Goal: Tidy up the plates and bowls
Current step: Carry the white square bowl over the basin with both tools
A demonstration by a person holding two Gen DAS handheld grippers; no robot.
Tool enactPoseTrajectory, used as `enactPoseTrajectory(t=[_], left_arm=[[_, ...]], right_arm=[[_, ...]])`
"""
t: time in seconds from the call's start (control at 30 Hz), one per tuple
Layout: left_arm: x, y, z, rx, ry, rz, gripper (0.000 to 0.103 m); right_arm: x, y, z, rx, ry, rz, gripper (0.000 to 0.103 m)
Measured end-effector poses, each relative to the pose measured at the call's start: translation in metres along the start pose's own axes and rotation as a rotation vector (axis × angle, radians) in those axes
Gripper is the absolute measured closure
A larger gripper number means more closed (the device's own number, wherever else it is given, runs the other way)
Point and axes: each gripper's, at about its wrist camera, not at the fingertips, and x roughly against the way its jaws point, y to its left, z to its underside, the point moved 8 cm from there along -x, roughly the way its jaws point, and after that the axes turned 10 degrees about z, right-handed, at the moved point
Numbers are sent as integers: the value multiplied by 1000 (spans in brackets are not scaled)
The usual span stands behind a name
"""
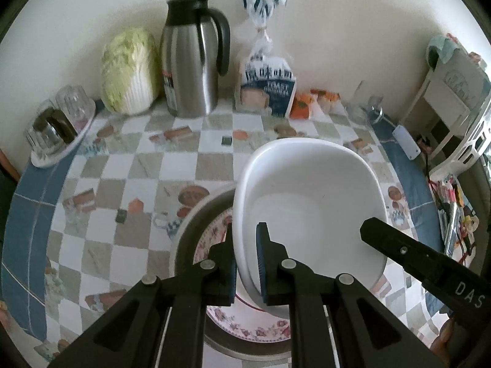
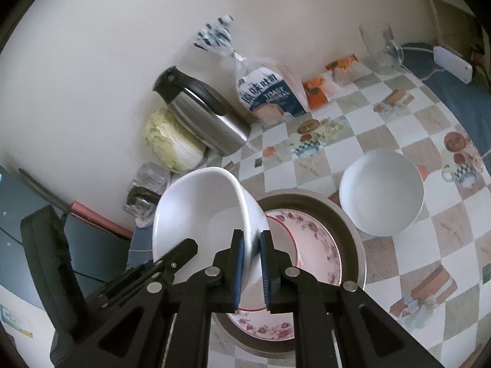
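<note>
While we grip one white bowl from both sides, the left gripper has its fingers clamped on the near rim and the right gripper has its fingers clamped on the opposite rim. That bowl hangs tilted above a floral plate sitting in a metal basin. Our worry is the thin, smooth rim: if either pair of pads slides, the bowl may swing or drop onto the plate and chip both. Pulling the two grippers unevenly could also twist it out of one hold. Further out, a second bowl rests on the surface just beside the basin, so a careless swing could knock it. Well behind stand the flask, cabbage and bread bag by the wall, out of harm's reach.
</note>
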Motion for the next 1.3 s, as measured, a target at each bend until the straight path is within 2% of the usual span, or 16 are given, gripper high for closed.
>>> enactPoseTrajectory(t=[0.1,0.6,1.3], left_arm=[[-9,2,7,13,38,2,91],[-23,8,19,20,116,-20,91],[-30,12,24,14,146,-42,90]], right_arm=[[-6,-5,3,-9,22,13,91],[-23,-9,15,5,81,53,90],[-29,-9,18,6,96,58,90]])
